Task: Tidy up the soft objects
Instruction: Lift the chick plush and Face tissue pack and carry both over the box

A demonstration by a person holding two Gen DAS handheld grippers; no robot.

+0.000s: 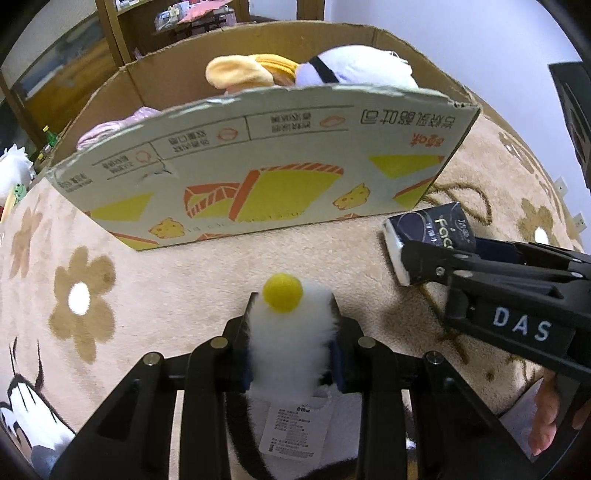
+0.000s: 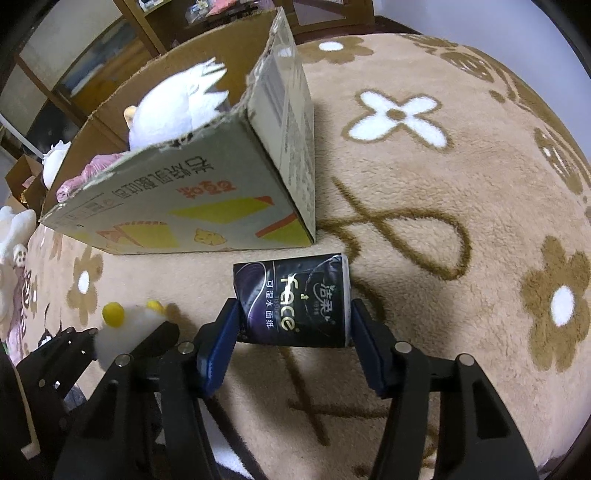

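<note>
My left gripper (image 1: 292, 328) is shut on a white fluffy plush toy (image 1: 291, 343) with a yellow pompom and a paper tag; it also shows in the right wrist view (image 2: 122, 328). My right gripper (image 2: 293, 321) is shut on a dark pack of facial tissues (image 2: 295, 301), also seen in the left wrist view (image 1: 428, 236). Both are held low over the carpet, just in front of an open cardboard box (image 1: 258, 173) (image 2: 207, 210). The box holds a white plush (image 1: 362, 66) (image 2: 177, 107), a yellow plush (image 1: 243, 72) and pink fabric (image 1: 110, 129).
A beige carpet with brown and white flowers (image 2: 443, 184) covers the floor. More white plush toys (image 2: 14, 236) lie at the left beyond the box. Wooden shelving (image 1: 122, 33) stands behind. A dark cabinet (image 1: 572, 110) is at the right.
</note>
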